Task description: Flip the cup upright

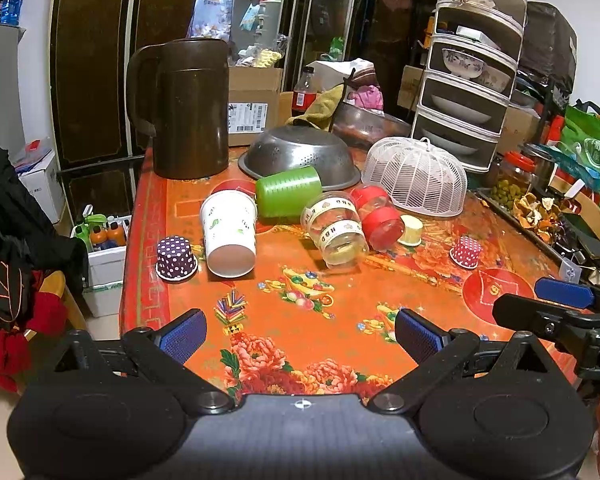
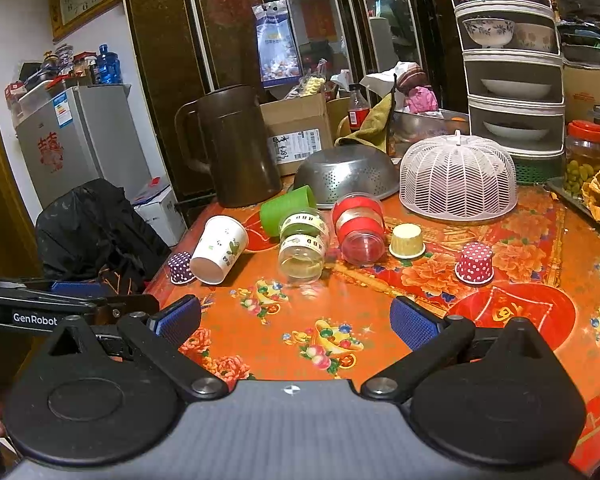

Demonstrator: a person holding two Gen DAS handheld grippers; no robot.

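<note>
Four cups [image 1: 229,234] toppled; three cupcake liners [image 1: 176,258] inverted.

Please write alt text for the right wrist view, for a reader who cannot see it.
Several cups lie tipped over on an orange floral table: a white paper cup, a green cup and two clear plastic cups, one gold-banded, one red-banded. The open, empty right gripper hovers in front of them. Behind stand a brown jug, an overturned colander and a white mesh food cover.

Both wrist views low over near table [image 1: 300,344] edge, facing cabinets; same cups shared.
</note>
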